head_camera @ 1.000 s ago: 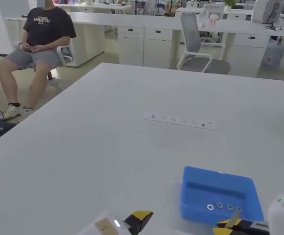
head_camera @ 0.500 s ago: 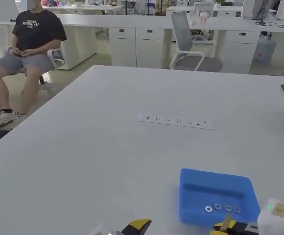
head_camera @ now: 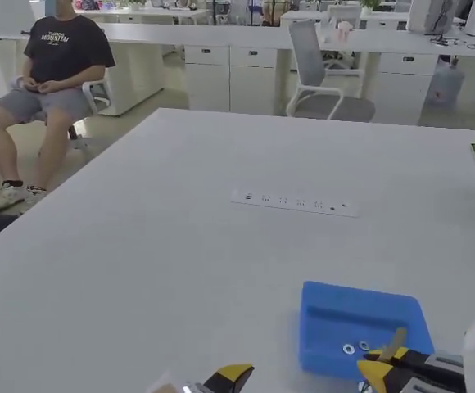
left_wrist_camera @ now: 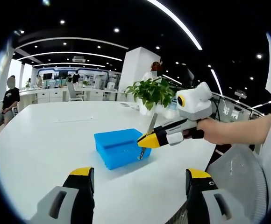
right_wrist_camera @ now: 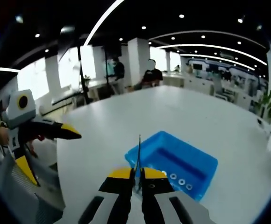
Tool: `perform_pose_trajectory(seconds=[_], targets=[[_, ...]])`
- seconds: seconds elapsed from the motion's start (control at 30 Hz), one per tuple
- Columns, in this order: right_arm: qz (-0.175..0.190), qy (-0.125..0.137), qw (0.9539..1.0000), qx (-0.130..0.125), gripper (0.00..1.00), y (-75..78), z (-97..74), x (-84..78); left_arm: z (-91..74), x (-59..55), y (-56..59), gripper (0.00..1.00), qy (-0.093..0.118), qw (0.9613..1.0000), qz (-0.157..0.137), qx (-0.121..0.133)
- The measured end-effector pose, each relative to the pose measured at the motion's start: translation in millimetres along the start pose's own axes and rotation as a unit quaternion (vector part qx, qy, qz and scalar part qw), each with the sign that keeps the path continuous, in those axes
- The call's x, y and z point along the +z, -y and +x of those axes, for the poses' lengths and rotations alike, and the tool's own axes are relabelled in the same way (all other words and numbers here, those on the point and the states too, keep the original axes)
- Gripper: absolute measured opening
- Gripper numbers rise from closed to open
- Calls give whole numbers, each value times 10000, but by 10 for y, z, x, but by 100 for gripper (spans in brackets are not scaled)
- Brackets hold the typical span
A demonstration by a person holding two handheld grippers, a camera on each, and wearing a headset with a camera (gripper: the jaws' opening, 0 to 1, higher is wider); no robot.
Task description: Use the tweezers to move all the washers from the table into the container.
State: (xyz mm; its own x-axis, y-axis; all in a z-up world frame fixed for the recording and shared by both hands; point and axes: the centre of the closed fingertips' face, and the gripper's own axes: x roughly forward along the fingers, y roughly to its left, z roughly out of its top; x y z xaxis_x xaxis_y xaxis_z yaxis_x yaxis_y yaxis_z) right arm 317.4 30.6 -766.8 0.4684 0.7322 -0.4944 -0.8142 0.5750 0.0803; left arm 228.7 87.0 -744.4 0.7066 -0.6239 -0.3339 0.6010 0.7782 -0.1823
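A blue container (head_camera: 365,318) sits on the white table (head_camera: 180,246) near its front edge, with several small washers (head_camera: 350,349) on its floor. My right gripper (head_camera: 382,370) hovers at the container's near rim, shut on thin tweezers (head_camera: 396,344) that point over the washers. In the right gripper view the tweezers (right_wrist_camera: 139,156) rise from the closed yellow jaws toward the container (right_wrist_camera: 173,163) and its washers (right_wrist_camera: 181,181). My left gripper (left_wrist_camera: 140,179) is open with nothing in it, facing the container (left_wrist_camera: 121,147); its yellow tip (head_camera: 231,378) lies left of the container.
A power strip (head_camera: 295,202) is set into the middle of the table. A person (head_camera: 49,65) sits on a chair beyond the far left corner. An office chair (head_camera: 319,74) and desks stand behind. A potted plant (left_wrist_camera: 149,91) is at the table's right end.
My right gripper has lifted a little with the tweezers, bringing them over the container's near rim. The left gripper has hardly moved. The head camera has shifted slightly.
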Motion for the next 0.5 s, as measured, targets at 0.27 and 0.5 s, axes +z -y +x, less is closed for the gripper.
perform_pose_trajectory(seconds=[0.27, 0.5], targets=[[-124, 359, 9993, -30, 3, 71, -82, 389, -3, 18, 7, 81, 32, 10000, -12, 17], [-198, 618, 9978, -113, 3, 195, -101, 732, -10, 13, -9, 81, 53, 10000, -14, 21]])
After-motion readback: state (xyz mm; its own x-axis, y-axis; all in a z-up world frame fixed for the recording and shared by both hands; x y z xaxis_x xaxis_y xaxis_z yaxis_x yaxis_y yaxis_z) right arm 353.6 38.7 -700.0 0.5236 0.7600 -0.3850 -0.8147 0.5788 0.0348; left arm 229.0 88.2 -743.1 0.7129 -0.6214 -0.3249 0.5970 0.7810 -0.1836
